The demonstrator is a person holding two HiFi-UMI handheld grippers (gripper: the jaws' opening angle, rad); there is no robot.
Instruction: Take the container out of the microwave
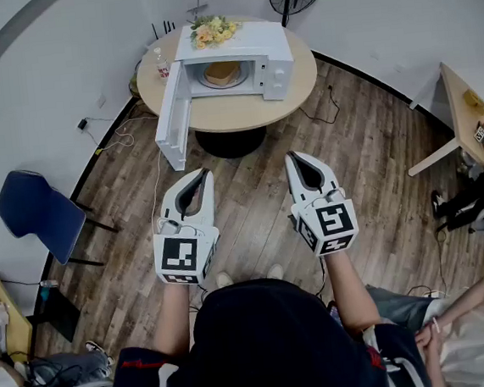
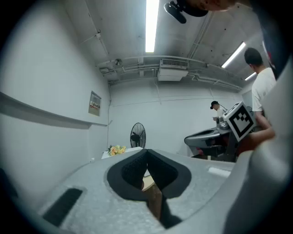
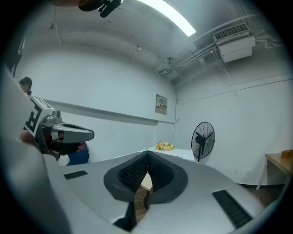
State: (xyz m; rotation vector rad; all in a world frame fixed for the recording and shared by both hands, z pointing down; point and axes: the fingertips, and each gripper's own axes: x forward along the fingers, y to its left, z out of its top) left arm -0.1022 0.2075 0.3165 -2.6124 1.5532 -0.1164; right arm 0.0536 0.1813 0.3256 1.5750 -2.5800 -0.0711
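- The left hand-held gripper [image 1: 201, 177] and the right hand-held gripper [image 1: 295, 158] are both closed tip to tip with nothing in them. They are held level over the floor, well apart from the round desk [image 1: 242, 110].
- The container [image 1: 221, 72] sits on the turntable inside the microwave [image 1: 272, 48]. Its door [image 1: 172, 118] hangs wide open past the desk's edge on the left.
- That door looks like the first snag to me: an arm coming in on the left could knock it or shove the microwave.
- Going in with the jaws closed would only push the container deeper.
- The opening looks low, so a container lifted carelessly might catch the lip and tip.
- A cable [image 1: 156, 175] trails across the floor on the way in, and a foot could catch it.
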